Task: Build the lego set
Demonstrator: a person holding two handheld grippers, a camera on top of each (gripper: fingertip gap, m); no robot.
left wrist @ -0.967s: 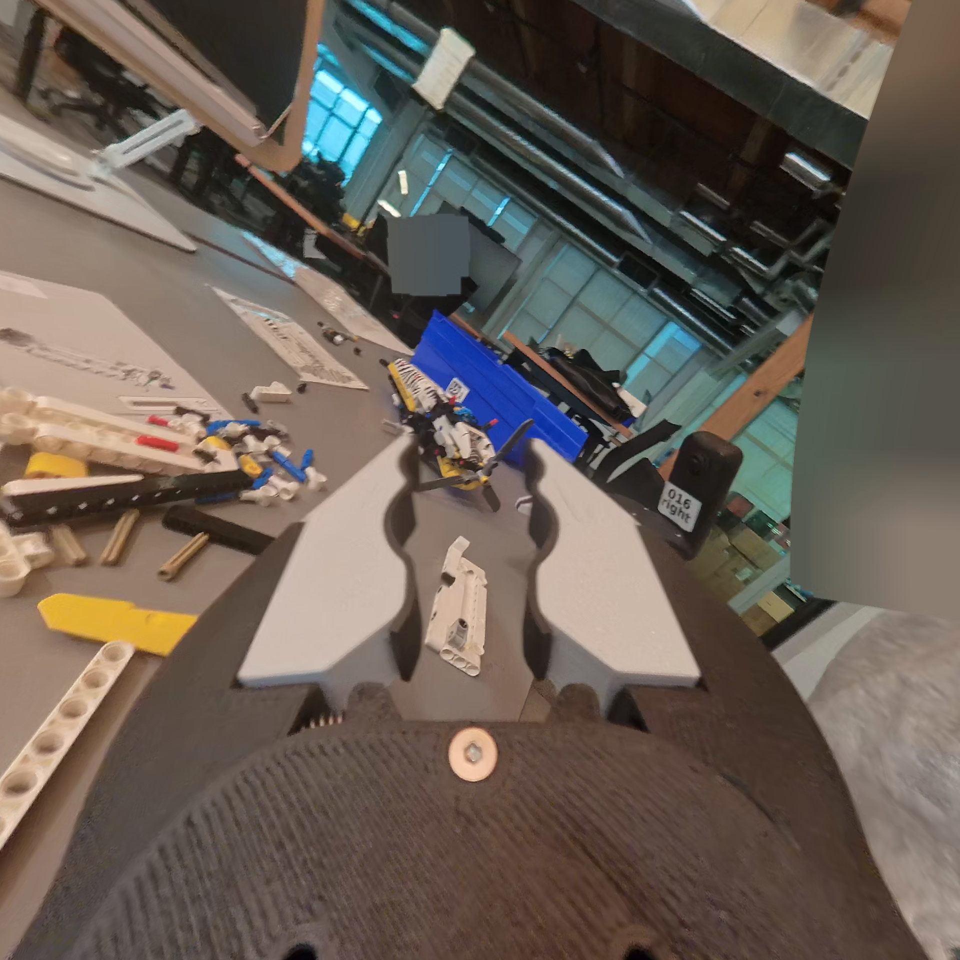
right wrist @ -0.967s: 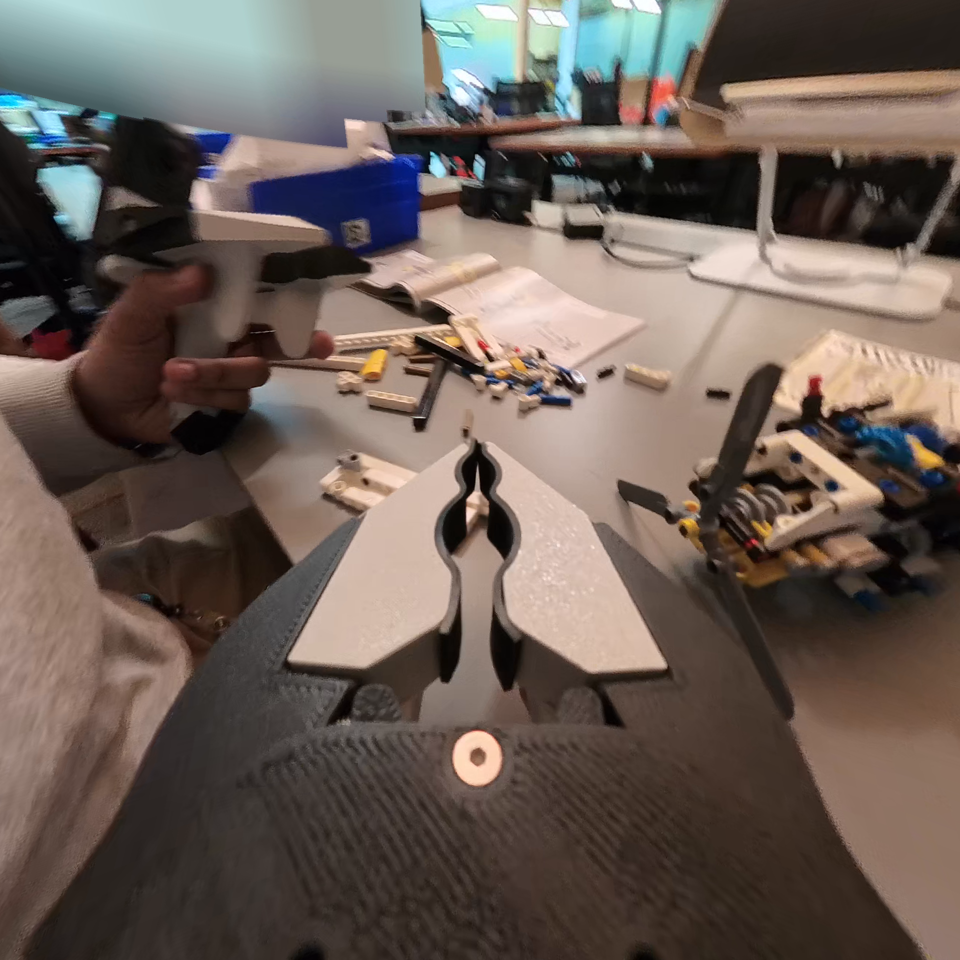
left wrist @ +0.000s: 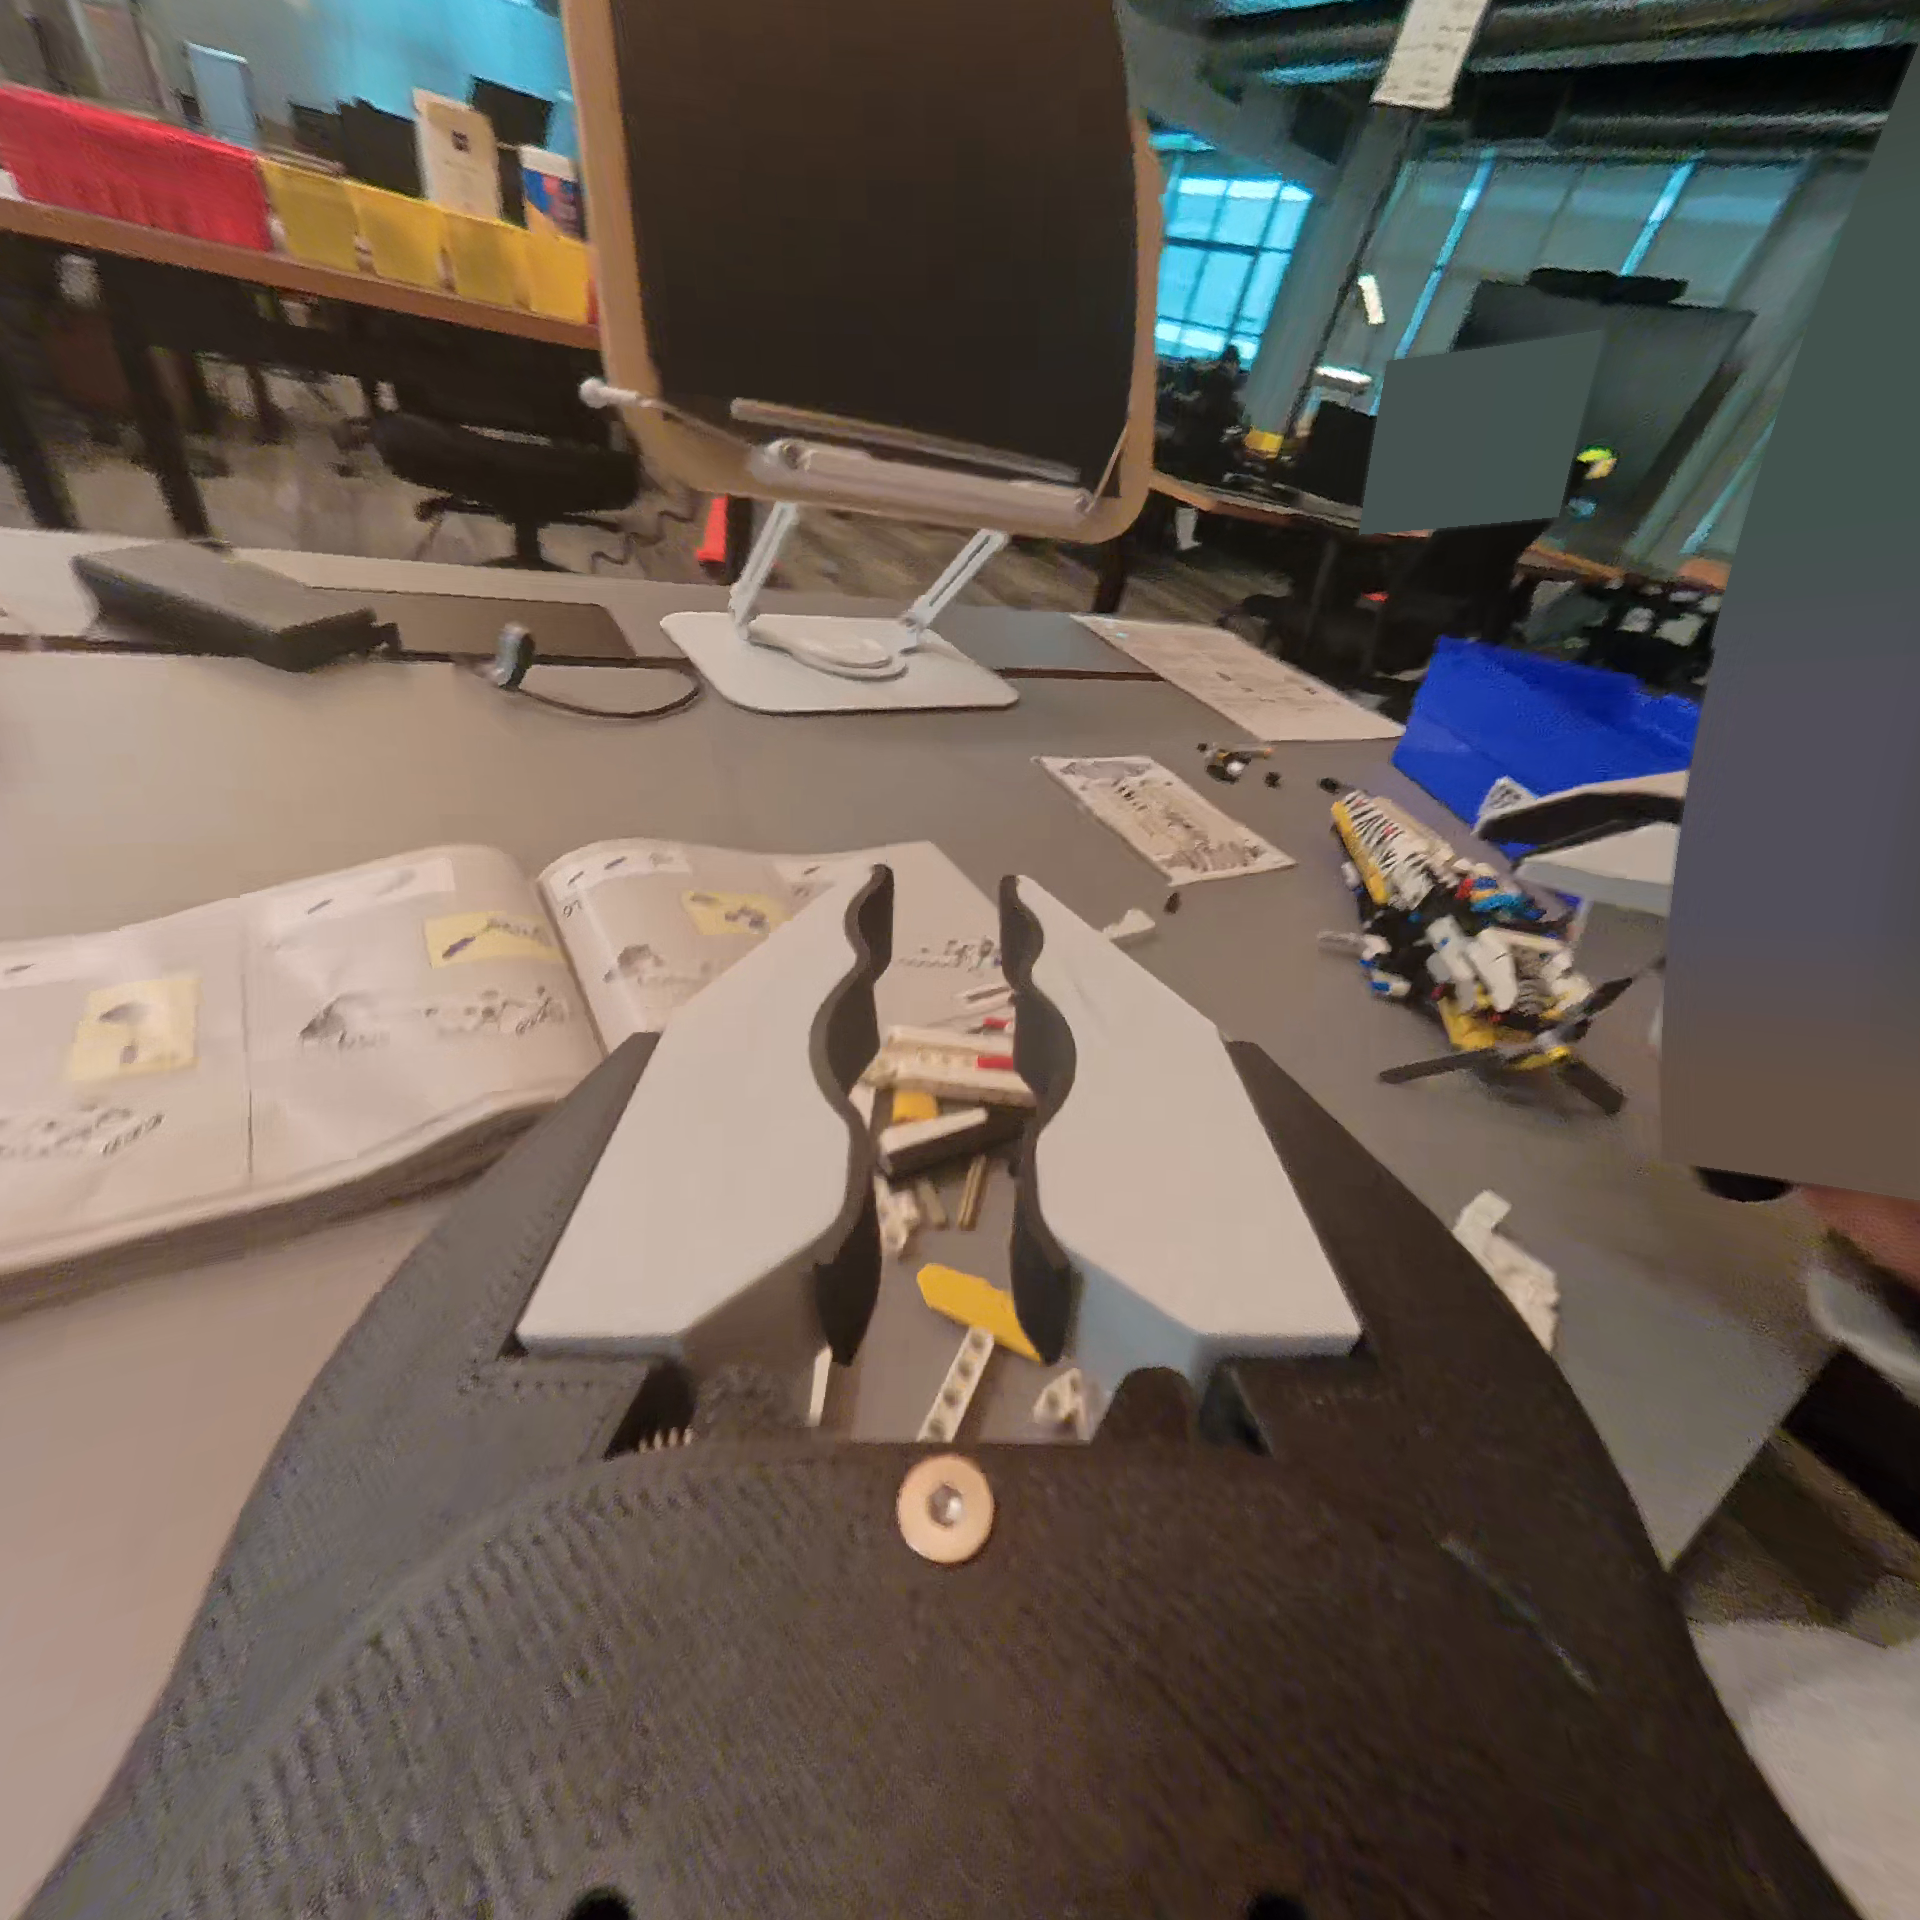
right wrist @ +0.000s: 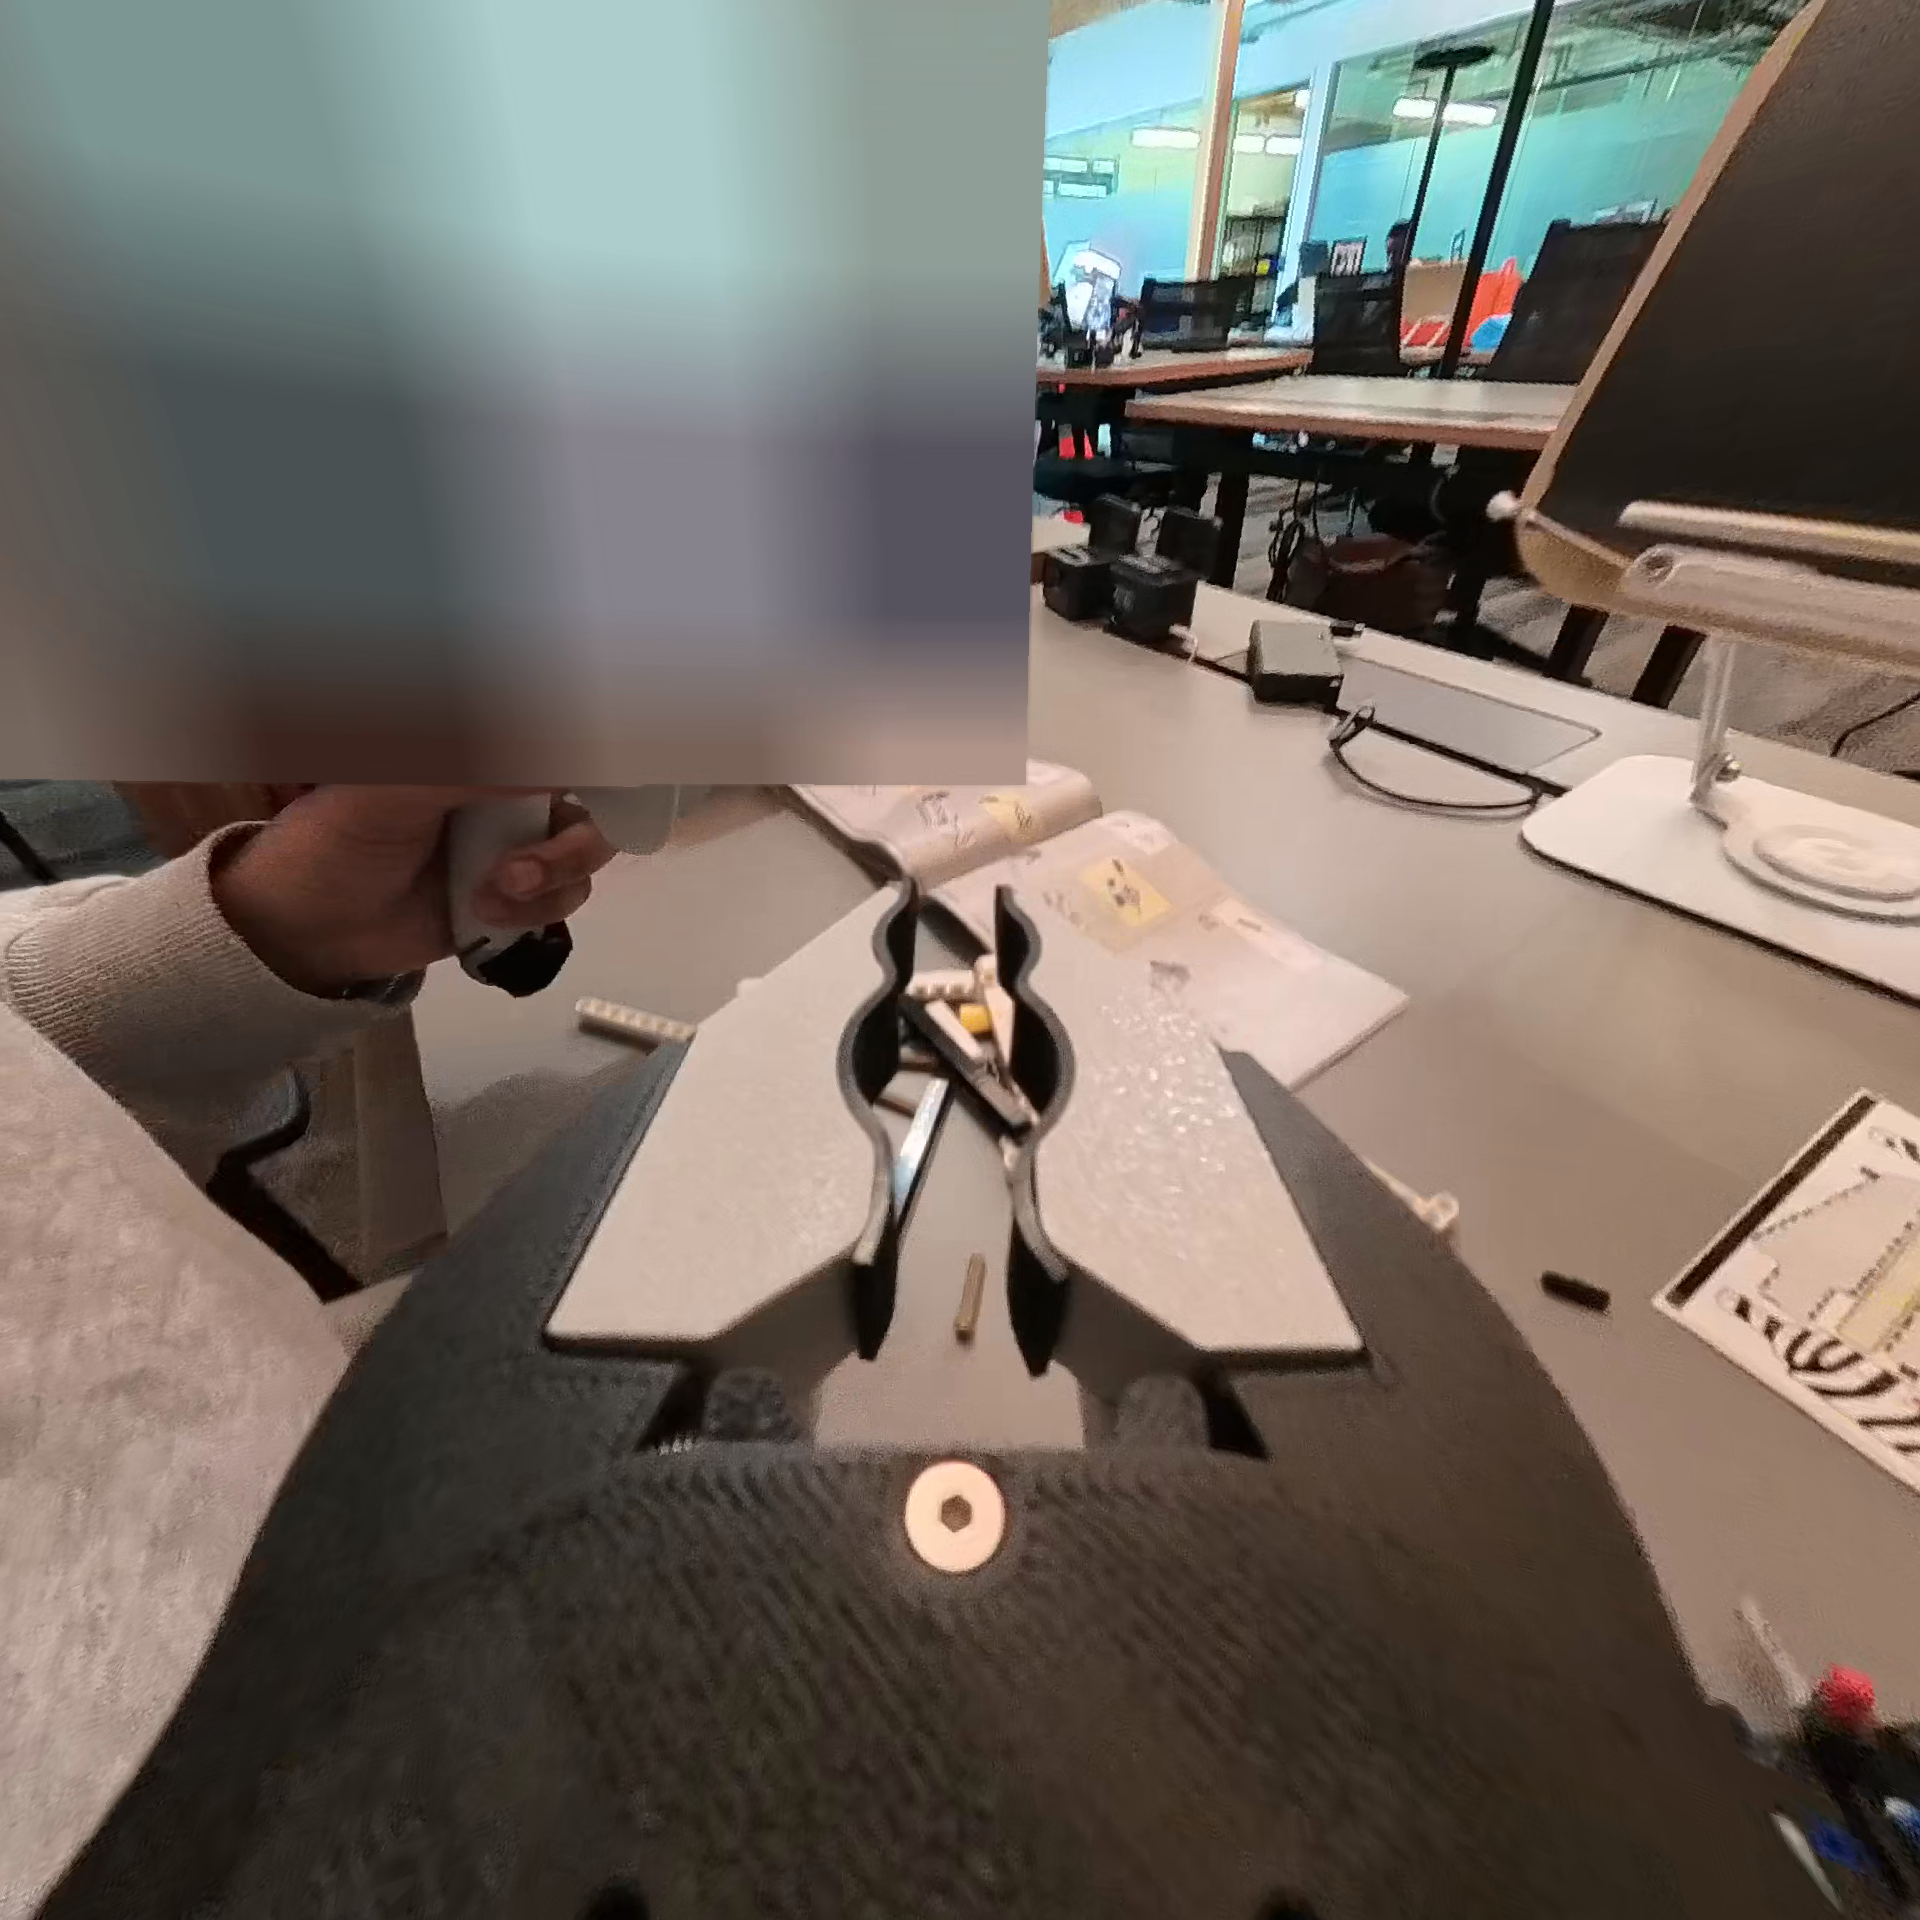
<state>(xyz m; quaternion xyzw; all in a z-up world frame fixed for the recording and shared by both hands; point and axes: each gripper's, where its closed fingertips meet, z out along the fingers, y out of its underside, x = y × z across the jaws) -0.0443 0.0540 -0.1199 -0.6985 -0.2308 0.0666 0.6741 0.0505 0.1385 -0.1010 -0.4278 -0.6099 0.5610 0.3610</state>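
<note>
Left gripper [left wrist: 945, 904]: I see its jaws parted with nothing between them, hanging over the grey table [left wrist: 312, 748] and aimed at the loose parts.
Right gripper [right wrist: 954, 920]: mine also stands released, a clear gap between the fingers, nothing held; it points at the same scatter from the other side.
Loose lego pieces [left wrist: 951, 1101]: white beams, a black beam and a yellow wedge [left wrist: 977, 1304] lie on the table, seen through the left gripper's gap.
Tan pin [right wrist: 970, 1294]: lies alone on the table between my right gripper's fingers, not touched.
Lego model [left wrist: 1455, 956]: the part-built plane with its black propeller rests on the table to the right of the left gripper, well apart from it.
Instruction booklet [left wrist: 312, 1018]: open, flat, left of the left gripper and just beyond the pieces.
Sticker sheet [right wrist: 1808, 1278]: on the table at my right gripper's right.
Person's hand [right wrist: 374, 904]: grips the left gripper's handle in the right wrist view.
</note>
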